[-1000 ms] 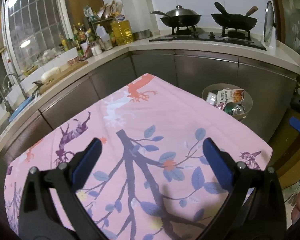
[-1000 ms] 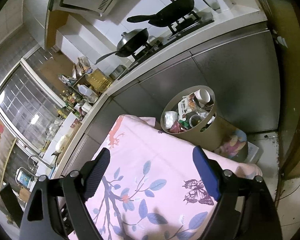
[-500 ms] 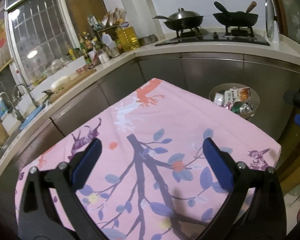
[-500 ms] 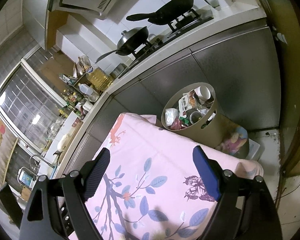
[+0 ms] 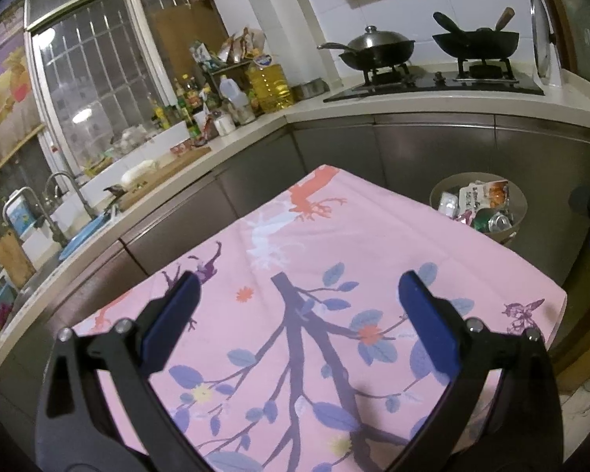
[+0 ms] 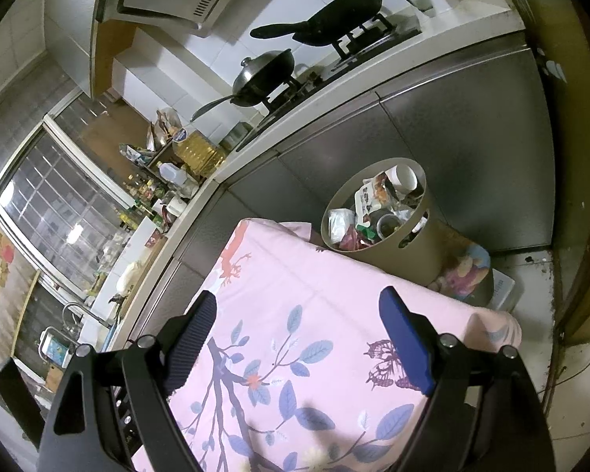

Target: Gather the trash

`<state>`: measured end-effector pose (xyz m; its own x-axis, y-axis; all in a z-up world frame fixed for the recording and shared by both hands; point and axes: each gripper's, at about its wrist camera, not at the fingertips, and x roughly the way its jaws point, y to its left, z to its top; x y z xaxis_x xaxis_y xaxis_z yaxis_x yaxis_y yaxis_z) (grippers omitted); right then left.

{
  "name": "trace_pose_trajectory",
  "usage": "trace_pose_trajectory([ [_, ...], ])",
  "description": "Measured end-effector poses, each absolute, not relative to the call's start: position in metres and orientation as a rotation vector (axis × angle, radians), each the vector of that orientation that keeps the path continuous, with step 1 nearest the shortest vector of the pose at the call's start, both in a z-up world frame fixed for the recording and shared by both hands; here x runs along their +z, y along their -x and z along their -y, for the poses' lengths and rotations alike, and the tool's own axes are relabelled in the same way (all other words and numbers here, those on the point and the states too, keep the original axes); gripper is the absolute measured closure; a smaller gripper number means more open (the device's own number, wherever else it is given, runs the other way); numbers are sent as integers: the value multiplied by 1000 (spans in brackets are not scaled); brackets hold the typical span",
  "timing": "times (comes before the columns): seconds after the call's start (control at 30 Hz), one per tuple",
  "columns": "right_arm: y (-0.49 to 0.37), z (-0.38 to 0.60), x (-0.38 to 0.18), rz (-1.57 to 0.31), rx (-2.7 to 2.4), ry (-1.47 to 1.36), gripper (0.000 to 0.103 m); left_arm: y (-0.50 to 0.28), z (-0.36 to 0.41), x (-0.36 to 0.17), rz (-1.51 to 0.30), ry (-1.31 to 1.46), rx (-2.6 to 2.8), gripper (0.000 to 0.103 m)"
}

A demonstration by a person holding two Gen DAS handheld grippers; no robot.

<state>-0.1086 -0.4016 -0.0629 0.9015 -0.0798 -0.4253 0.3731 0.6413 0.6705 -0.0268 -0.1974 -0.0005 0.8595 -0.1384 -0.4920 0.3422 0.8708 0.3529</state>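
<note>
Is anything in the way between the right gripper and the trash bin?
Nothing visible. The right gripper hangs open and empty above the pink cloth; the bin stands past the cloth's far edge, its top uncovered.

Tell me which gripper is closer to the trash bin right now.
Right, probably. The right gripper hangs open over the pink tablecloth just short of the trash bin; the left gripper, also open, sits farther back and to the bin's left.
</note>
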Motion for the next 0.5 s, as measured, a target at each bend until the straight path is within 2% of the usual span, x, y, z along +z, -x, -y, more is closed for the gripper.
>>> trace_pose_trajectory([
  [0.5,108,397,-62,-390,-276,-813,21,24,193,-6,-548,-404,-341,6],
])
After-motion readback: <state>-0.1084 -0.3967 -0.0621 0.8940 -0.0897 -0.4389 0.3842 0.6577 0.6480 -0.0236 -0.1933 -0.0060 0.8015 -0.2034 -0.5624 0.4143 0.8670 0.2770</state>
